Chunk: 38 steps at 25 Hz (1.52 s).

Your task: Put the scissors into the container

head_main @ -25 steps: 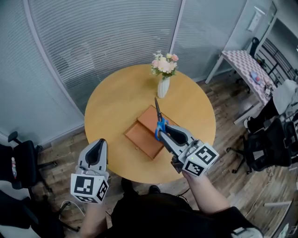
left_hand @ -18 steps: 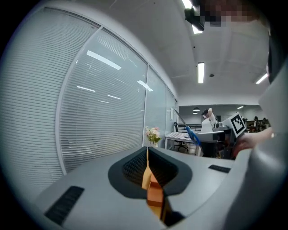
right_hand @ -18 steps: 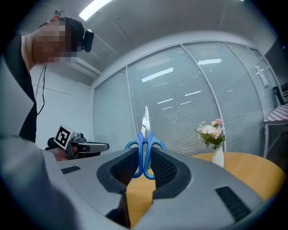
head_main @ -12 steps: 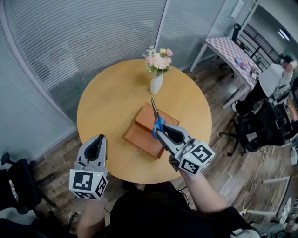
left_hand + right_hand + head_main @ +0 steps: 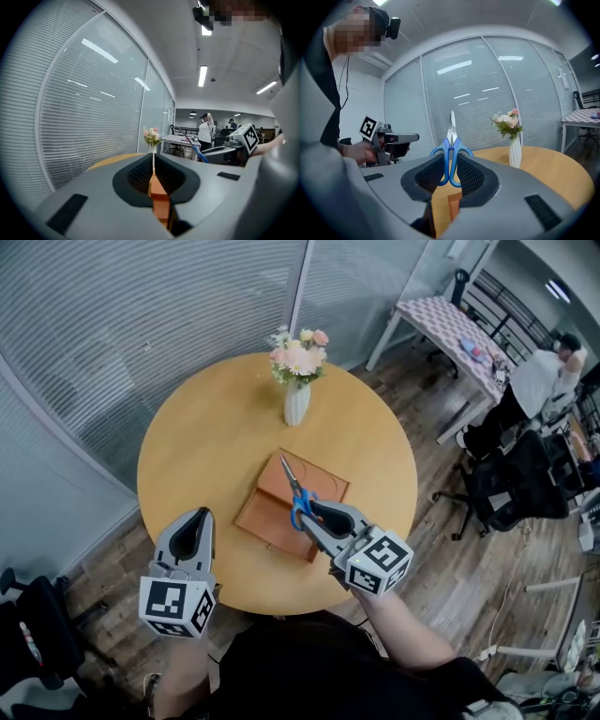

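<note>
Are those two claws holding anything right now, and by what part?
The right gripper holds the scissors by their blue handle loops, blades pointing away. The left gripper is shut on nothing.

Head view looks steeply down on the round table [image 5: 206, 456] from above, with the left claw [image 5: 197, 517] and right claw [image 5: 307, 514] at the bottom. Each gripper view sits close behind its own jaws, looking level across the table. All 3 views share the flower vase [image 5: 296, 401]; each gripper view catches the other claw.
</note>
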{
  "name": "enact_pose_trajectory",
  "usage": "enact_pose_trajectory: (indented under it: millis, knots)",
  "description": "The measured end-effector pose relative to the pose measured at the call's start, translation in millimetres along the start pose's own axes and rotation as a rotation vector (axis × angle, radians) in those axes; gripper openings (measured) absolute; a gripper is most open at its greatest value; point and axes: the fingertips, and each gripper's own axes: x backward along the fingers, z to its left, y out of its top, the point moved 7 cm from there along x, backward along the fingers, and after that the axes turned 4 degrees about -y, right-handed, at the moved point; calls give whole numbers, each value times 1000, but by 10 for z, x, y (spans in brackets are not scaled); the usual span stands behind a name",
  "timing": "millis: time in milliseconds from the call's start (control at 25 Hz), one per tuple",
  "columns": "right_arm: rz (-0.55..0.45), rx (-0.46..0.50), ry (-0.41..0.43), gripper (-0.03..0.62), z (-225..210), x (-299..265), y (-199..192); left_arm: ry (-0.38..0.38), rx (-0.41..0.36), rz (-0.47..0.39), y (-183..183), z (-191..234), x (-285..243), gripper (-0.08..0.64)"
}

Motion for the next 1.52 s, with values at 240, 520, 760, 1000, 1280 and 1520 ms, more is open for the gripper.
enact_pose_trajectory:
  millis: [240, 520, 760, 1000, 1280, 1520]
  knots:
    - [76, 0, 23, 98, -100, -70, -252, 16, 38, 40, -191, -40, -165, 21]
    - [212, 12, 34, 98, -288, -236, -678, 30, 67, 90, -398, -73, -249, 21]
    - [379, 38, 40, 98, -427, -448, -1169, 46, 86, 111, -533, -66, -242, 21]
    - [536, 77, 44, 98, -491, -608, -1596, 76, 110, 117, -644, -49, -130, 21]
    - [699, 130, 53, 98, -511, -734, -1922, 101, 132, 100, -647, -45, 5, 21]
    - [842, 219, 29, 98, -517, -844, -2035, 110, 136, 79, -620, -41, 84, 21]
